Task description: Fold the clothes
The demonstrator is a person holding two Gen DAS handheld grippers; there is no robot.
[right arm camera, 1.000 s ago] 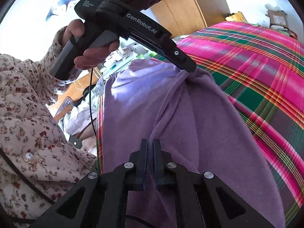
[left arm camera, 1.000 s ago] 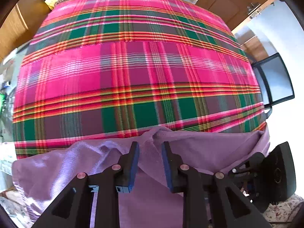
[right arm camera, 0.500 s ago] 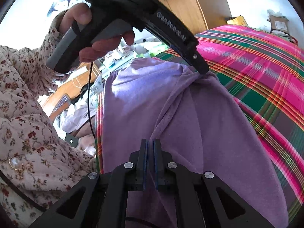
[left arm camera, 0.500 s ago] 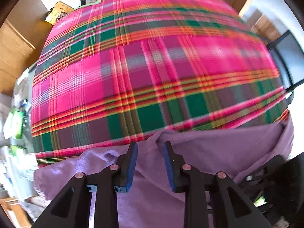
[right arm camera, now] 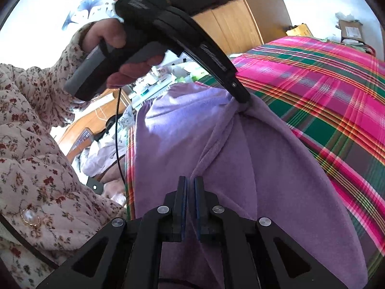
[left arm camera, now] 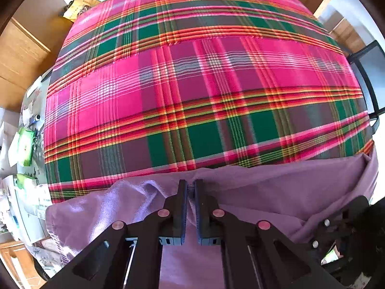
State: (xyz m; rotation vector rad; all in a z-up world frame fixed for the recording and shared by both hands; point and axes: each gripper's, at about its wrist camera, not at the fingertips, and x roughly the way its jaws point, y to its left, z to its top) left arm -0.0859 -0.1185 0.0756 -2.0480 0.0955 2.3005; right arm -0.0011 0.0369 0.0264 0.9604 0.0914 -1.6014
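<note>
Pinching fuzzy lilac garment (left arm camera: 276, 187) | both tools clamped | woven plaid cloth (left arm camera: 192, 84)

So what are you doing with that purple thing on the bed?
A person is folding a purple garment on a plaid blanket. The left gripper has pinched the cloth's far edge. The right gripper is clamped on the cloth too. The garment lies bunched at the blanket's near edge, not yet folded flat.
</note>
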